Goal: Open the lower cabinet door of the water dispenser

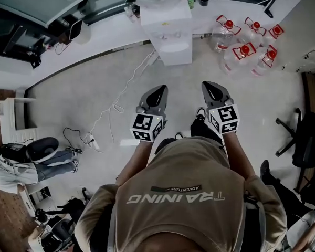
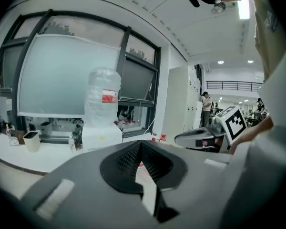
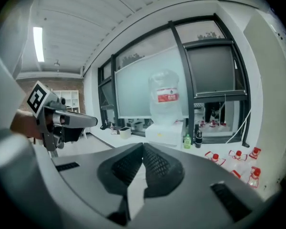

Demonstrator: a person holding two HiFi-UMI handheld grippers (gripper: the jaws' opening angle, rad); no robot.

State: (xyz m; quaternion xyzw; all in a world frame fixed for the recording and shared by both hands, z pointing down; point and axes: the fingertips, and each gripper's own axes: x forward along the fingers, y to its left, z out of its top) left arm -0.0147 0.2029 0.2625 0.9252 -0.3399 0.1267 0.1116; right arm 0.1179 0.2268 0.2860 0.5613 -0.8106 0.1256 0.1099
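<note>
Your jaws hide the lower half of the water dispenser (image 1: 167,30) in both gripper views; white and bottle-topped, it stands at twelve o'clock. Your left gripper (image 1: 157,92) and right gripper (image 1: 214,87) are closed and empty.

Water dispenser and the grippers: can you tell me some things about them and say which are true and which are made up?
1. The water dispenser stands ahead of the left gripper and right gripper, untouched. True.
2. The right gripper's fingers are wide open. False: they are shut, with nothing between.
3. A big bottle sits on top of the dispenser. True.
4. The red-capped jugs stand left of the dispenser in the head view. False: they stand to its right.
</note>
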